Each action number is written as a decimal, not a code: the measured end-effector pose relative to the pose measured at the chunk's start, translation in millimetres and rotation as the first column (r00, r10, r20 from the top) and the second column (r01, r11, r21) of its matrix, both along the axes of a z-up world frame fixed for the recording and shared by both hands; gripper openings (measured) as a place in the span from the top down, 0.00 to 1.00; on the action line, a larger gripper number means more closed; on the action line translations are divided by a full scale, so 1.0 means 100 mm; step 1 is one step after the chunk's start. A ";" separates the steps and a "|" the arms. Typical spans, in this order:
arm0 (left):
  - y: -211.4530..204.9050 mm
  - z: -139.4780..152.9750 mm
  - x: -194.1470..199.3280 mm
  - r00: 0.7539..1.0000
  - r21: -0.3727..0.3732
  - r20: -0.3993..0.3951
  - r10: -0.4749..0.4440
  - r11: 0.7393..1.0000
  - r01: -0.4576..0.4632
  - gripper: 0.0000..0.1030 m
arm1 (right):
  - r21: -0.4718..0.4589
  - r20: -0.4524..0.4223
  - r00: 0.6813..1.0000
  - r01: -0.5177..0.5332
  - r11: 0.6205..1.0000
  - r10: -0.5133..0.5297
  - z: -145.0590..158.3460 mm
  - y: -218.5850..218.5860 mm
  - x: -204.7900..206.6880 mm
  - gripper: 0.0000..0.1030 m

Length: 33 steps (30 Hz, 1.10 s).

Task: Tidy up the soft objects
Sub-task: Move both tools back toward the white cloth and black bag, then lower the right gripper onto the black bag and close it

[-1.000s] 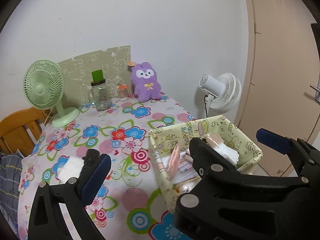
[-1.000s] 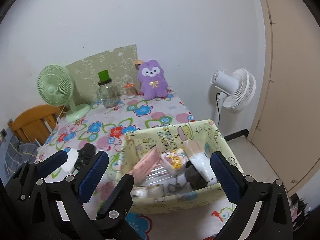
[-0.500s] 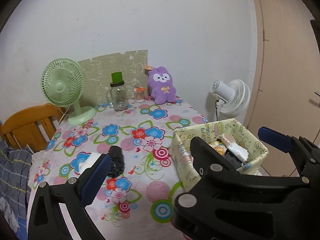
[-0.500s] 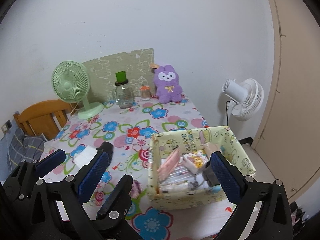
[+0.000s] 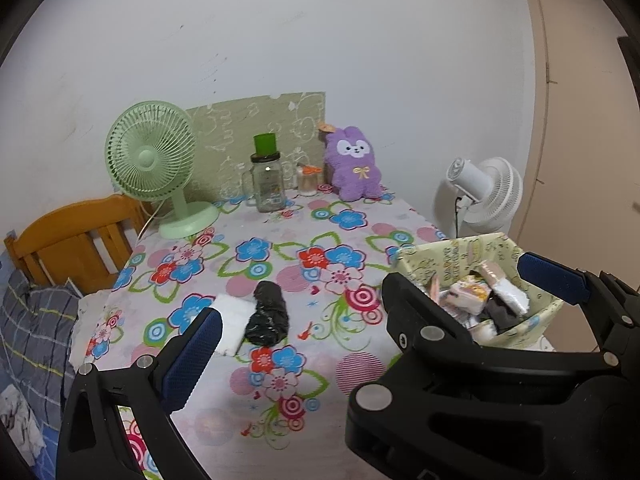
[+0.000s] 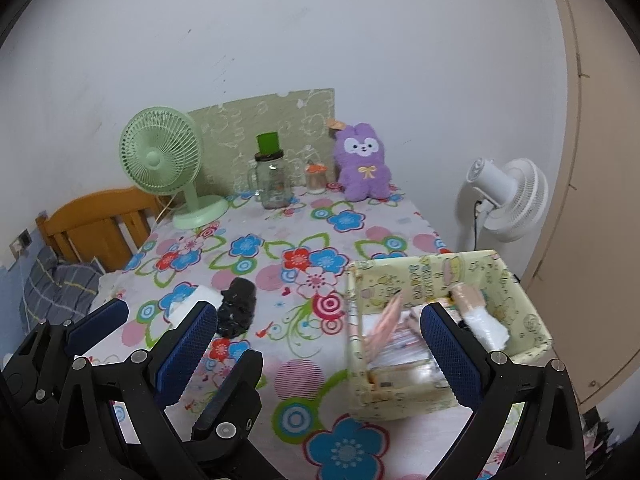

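Soft objects: black bundle (image 5: 267,314) and white folded cloth (image 5: 234,322) lie touching side by side on the floral tablecloth (image 5: 344,368), lower centre-left of the left wrist frame; in the right wrist frame you see the same pair at centre-left, black bundle (image 6: 237,308), white cloth (image 6: 200,298)
Storage box: yellow patterned box (image 6: 532,320) sits at the table's right edge, lower right of the frame; it holds packets and soft items, contents partly hidden by your right finger; also seen at right in the left view (image 5: 452,250)
Left gripper (image 5: 364,308): your jaws are spread wide; nothing between them; it hangs above the table
Right gripper (image 6: 316,340): your jaws are spread wide and empty; the box lies behind the right finger
Background: purple plush (image 5: 354,168), glass jar with green cap (image 5: 267,178) and green desk fan (image 5: 154,160) stand along the wall at upper centre; white fan (image 5: 486,192) at right; wooden chair (image 5: 72,236) at left
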<state>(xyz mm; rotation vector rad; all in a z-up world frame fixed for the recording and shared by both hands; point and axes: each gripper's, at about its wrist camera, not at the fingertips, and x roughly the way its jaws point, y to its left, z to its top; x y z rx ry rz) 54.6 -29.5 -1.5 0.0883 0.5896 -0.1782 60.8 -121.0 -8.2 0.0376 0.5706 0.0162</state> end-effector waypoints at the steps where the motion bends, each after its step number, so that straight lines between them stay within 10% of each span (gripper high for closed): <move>1: 0.02 -0.01 0.02 1.000 0.000 -0.002 0.003 1.000 -0.003 0.00 | 0.000 -0.003 1.000 -0.004 1.000 0.004 -0.01 0.03 0.02 0.00; 33: 0.75 -0.52 0.77 0.983 0.002 -0.123 0.140 0.990 -0.141 0.00 | -0.006 -0.123 0.986 -0.114 0.993 0.112 -0.52 0.75 0.90 0.12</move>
